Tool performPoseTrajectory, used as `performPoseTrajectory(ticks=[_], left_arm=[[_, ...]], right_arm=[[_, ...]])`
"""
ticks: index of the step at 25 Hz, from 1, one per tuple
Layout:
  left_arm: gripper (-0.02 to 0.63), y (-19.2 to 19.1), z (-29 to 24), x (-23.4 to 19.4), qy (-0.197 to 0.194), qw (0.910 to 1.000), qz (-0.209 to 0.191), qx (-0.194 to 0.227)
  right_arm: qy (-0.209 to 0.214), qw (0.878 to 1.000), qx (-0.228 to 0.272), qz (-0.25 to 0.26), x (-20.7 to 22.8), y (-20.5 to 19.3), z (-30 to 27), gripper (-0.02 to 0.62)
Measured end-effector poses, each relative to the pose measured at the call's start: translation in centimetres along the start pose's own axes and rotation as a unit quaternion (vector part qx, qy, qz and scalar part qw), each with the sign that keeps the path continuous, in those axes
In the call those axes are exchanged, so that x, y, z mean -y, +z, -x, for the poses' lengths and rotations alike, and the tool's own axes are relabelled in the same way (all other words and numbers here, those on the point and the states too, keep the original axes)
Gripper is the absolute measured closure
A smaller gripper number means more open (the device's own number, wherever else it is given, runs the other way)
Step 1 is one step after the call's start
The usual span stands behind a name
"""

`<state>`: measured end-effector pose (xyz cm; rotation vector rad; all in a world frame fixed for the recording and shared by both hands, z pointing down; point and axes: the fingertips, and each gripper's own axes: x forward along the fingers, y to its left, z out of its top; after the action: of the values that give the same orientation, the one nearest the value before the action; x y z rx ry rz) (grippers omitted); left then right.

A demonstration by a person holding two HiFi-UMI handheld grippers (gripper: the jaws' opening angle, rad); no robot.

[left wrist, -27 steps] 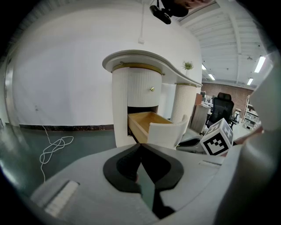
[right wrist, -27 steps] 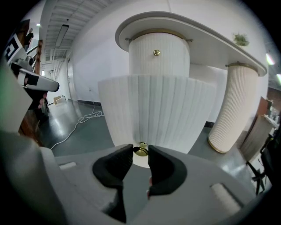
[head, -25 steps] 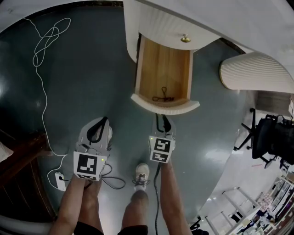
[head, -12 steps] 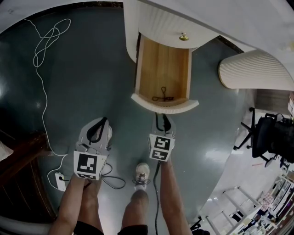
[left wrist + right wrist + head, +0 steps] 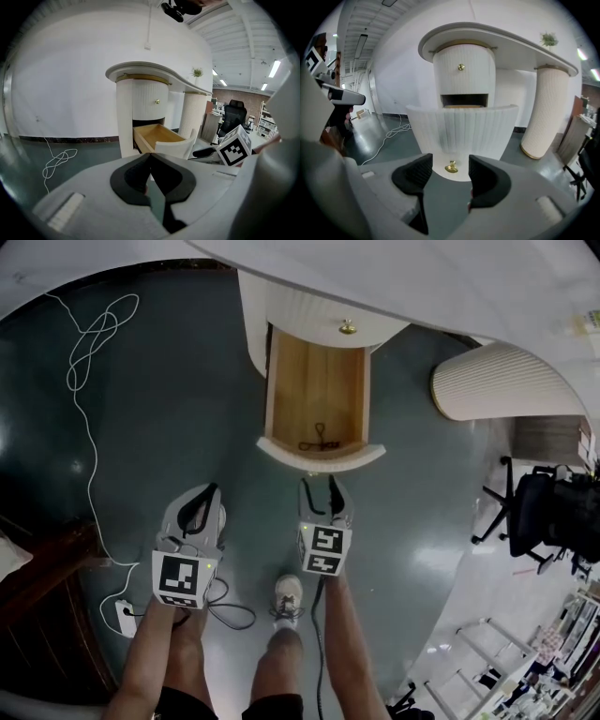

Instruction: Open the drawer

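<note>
- Nearest, looking steeply down: the person's forearms, and one pale shoe (image 5: 289, 594) on a dark grey-green floor (image 5: 178, 418).
- The left gripper (image 5: 201, 507) hangs at the near left, well apart from the furniture. Its jaws are pressed together on nothing (it seems simply parked out of the way).
- The right gripper (image 5: 320, 493) sits just short of the drawer's curved white front (image 5: 321, 457). Its jaws have just been opening and now stand wide apart. The small brass knob (image 5: 451, 167) shows in the gap between them, and neither pad touches it, so this reads as a release after pulling.
- Beyond it, the drawer (image 5: 314, 390) is pulled far out towards the person, its bare wooden floor exposed. A small dark item (image 5: 317, 439), too small to identify, lies near the front. The opening looks essentially done.
- Farther still is the white fluted cabinet (image 5: 319, 307) that houses the drawer, with a second brass knob (image 5: 348, 327) on the closed panel above.
- A fluted column (image 5: 502, 385) stands at the far right, and a loose white cable (image 5: 89, 343) loops at the far left.
</note>
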<state>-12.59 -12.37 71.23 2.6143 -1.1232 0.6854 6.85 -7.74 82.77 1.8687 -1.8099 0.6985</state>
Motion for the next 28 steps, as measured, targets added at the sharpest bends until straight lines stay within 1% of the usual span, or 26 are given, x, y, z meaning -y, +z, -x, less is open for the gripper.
performPoseTrajectory(ticks=[4, 7, 13, 23, 28], left_arm=[[0.597, 2.5, 0.7, 0.0, -0.001, 1.0000, 0.001, 0.006], [0.597, 5.0, 1.3, 0.0, 0.001, 0.9999, 0.002, 0.015], [0.597, 10.5, 3.5, -0.4, 0.004, 0.9994, -0.003, 0.033], [0.597, 23.2, 7.8, 1.0, 0.006, 0.9973, -0.017, 0.072], [0.597, 30.3, 11.1, 2.1, 0.004, 0.9947, -0.027, 0.099]], right_arm=[[0.011, 1.000, 0.012, 0.006, -0.4, 3.0, 2.0, 0.351], [0.014, 1.000, 0.022, 0.010, -0.2, 5.2, 3.5, 0.351], [0.015, 0.999, 0.048, 0.010, -0.6, 11.8, 7.2, 0.351], [0.018, 0.993, 0.113, 0.012, 0.7, 25.9, 16.2, 0.362], [0.014, 0.989, 0.145, 0.013, 1.0, 32.3, 22.0, 0.390]])
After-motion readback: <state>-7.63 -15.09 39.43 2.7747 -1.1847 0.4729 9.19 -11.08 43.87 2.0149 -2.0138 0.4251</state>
